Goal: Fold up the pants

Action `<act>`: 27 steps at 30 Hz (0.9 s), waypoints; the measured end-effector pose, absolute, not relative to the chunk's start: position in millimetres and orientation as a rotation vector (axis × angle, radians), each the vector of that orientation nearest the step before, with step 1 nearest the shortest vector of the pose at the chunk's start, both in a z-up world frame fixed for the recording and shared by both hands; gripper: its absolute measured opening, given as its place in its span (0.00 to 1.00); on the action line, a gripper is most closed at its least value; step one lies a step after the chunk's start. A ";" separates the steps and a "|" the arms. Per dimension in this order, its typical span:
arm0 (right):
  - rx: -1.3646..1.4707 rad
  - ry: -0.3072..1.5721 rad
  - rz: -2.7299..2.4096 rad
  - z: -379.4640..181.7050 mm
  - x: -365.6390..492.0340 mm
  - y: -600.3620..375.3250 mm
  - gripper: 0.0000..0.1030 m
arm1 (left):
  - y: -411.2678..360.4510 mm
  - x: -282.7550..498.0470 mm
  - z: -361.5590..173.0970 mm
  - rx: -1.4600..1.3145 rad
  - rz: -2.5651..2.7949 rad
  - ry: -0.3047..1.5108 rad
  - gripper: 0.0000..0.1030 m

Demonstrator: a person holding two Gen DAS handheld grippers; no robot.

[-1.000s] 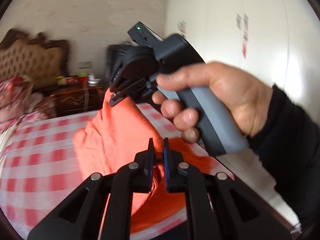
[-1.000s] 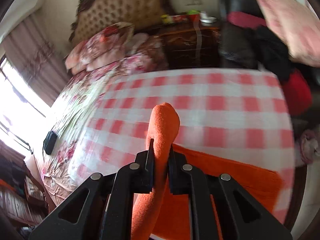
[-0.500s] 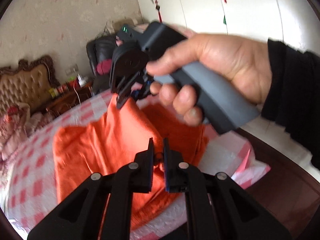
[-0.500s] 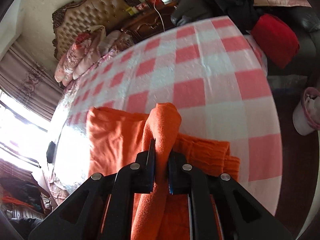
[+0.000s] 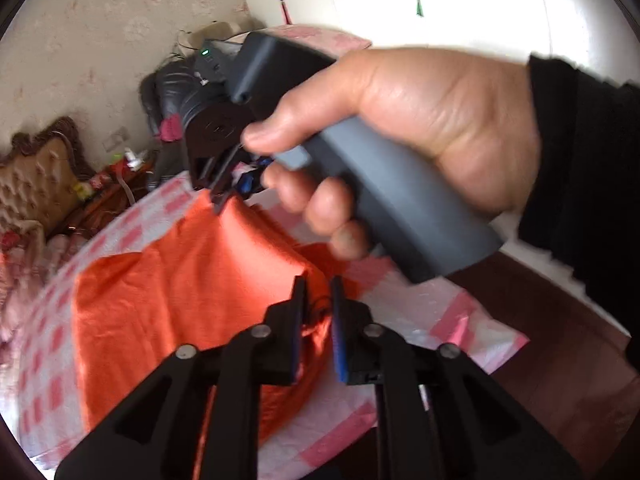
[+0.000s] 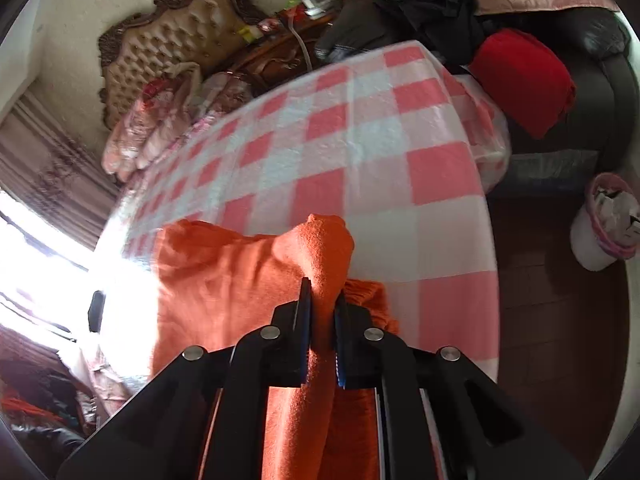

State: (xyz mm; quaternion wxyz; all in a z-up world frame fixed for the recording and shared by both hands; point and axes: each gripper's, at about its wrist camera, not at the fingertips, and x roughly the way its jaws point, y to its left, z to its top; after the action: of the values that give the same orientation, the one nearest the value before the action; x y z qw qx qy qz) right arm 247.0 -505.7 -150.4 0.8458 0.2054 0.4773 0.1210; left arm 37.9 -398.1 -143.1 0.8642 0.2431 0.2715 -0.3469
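The left gripper (image 5: 316, 300) has just parted its fingers, freeing its corner, while the right gripper (image 6: 322, 300) pinches the orange pants (image 6: 224, 280), now lowered, folded, onto the checked bed (image 6: 360, 152), so release looks next.

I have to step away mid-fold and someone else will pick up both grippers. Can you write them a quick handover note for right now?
Left gripper: jaws have just been opening; orange cloth sits in the gap but looks released.
Right gripper: shut on a bunched edge of the orange fleece pants, lifted just off the pile.
Pants: on the pink-and-white checked bed cover, near its edge, one half laid over the other.
Done: a fold brought over and lowered.
Left: release the right corner, smooth the pile, probably fold once more.
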 end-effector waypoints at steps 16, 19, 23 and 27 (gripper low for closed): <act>0.092 0.740 -0.074 -97.9 125.0 -448.1 0.46 | -224.2 95.5 -95.2 0.082 -0.559 0.656 0.15; 0.020 0.801 -0.099 -128.6 116.3 -420.7 0.45 | -196.8 107.1 -116.4 0.091 -0.494 0.747 0.12; -0.005 0.882 -0.173 -170.5 111.4 -422.9 0.45 | -181.1 115.4 -148.5 0.099 -0.522 0.890 0.15; 0.017 0.867 -0.178 -176.6 107.0 -427.4 0.48 | -181.6 114.3 -138.0 0.121 -0.513 0.891 0.16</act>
State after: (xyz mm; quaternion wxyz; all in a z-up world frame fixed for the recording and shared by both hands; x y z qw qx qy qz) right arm 107.0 -427.4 -176.6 0.9036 0.0080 0.4197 -0.0859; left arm 114.3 -181.6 -138.0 0.8690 0.0578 0.4259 -0.2451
